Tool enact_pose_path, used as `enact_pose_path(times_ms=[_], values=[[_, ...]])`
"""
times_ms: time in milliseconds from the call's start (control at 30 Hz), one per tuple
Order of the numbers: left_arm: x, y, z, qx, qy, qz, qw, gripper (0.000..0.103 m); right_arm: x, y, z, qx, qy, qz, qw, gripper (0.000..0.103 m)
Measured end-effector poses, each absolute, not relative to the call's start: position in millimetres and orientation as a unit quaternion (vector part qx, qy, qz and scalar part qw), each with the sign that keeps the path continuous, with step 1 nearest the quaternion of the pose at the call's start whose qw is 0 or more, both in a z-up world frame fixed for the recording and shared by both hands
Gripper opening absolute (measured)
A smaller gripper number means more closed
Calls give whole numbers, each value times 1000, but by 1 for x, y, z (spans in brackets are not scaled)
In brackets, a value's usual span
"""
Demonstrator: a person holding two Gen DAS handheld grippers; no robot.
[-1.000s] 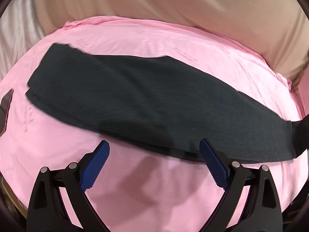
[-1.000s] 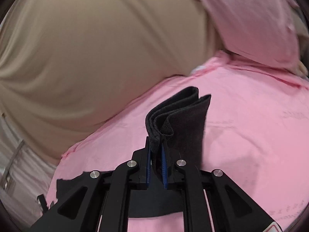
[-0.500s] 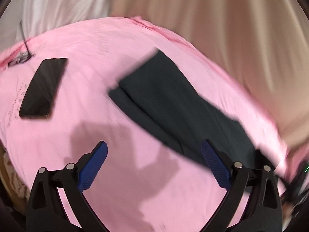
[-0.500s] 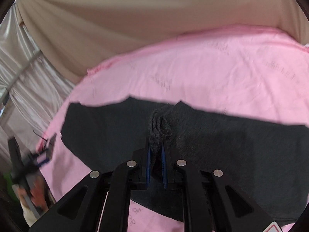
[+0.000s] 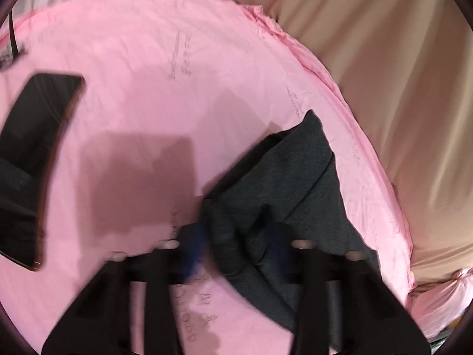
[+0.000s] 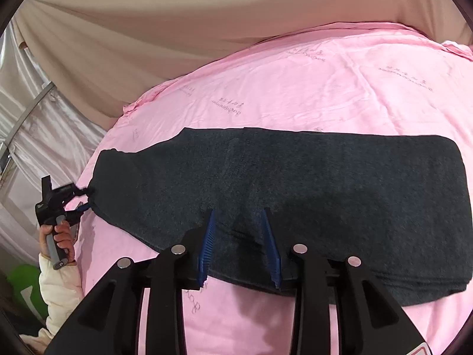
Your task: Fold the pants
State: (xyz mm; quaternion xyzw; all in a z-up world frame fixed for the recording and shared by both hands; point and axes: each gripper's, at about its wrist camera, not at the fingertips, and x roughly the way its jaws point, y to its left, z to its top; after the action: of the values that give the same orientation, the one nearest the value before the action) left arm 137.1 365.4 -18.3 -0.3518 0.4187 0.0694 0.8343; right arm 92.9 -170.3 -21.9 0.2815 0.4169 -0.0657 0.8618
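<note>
1. the pants (image 6: 295,189), dark grey, lie flat in a long folded band across a bed with a pink sheet (image 6: 310,82), running from the bed's left edge towards its right side in the right wrist view.
2. the right tongs (image 6: 241,248) sit low over the near long edge of the pants, about midway along. their blue pads (image 6: 207,251) stand apart with cloth lying between them, not pinched; the jaws are opening.
3. the left tongs (image 6: 84,198) are at the left end of the pants, at the bed's left edge, held by a hand (image 6: 57,238) in a pale sleeve (image 6: 60,293).
4. in the left wrist view the left tongs (image 5: 233,251) are blurred; a bunched end of the pants (image 5: 283,195) sits between the fingers and the jaws are closing, though whether the pads press on the cloth yet cannot be told.
5. a black phone (image 5: 35,159) lies on the sheet, well apart from the pants, towards the bed's left edge in the left wrist view.
6. beige drapes (image 6: 177,23) hang beyond the far edge of the bed.
</note>
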Motion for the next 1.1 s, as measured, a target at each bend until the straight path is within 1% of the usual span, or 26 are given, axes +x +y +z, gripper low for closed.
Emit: enact_pose_path(times_ms=[67,133,233,267,300,433,500,567,633,667,700,767,867,933,1033,1067,1100], values=[[131,369,-13,-359,415,57,834,24,89,-176,-23,289,414,-70,861,32],[127,370,-8,-349,417,52,838,25,85,-181,-23,291,410,-74,861,32],[129,366,-3,-322,424,74,843,33,83,-182,-25,298,409,-75,860,33],[128,365,-1,-316,425,90,843,39,82,-183,-26,300,409,-76,859,33],[125,364,2,-320,420,99,844,41,81,-183,-27,300,411,-76,858,33],[114,353,15,-338,396,79,850,46,72,-185,-25,300,408,-76,859,33],[120,344,10,-326,409,79,849,46,69,-188,-26,304,407,-78,858,33],[130,340,-5,-338,429,77,834,46,66,-191,-26,306,405,-83,857,33],[138,340,-19,-364,439,58,820,42,62,-194,-26,309,404,-85,857,33],[143,340,-25,-366,444,65,815,22,60,-196,-26,309,403,-89,857,33],[143,341,-26,-365,444,74,815,9,58,-198,-25,309,402,-92,857,33],[130,341,-13,-379,422,59,821,8,52,-205,-23,313,399,-103,856,33],[97,338,16,-357,393,60,845,8,36,-219,-19,314,384,-125,859,34],[89,339,11,-352,405,68,841,8,22,-232,-19,305,378,-160,859,39],[99,339,-25,-333,455,89,821,9,-5,-260,-24,312,377,-215,845,40],[98,338,-28,-340,453,88,819,13,-13,-267,-24,312,377,-233,841,41],[98,336,-27,-337,450,91,822,14,-23,-274,-24,309,376,-250,837,42]])
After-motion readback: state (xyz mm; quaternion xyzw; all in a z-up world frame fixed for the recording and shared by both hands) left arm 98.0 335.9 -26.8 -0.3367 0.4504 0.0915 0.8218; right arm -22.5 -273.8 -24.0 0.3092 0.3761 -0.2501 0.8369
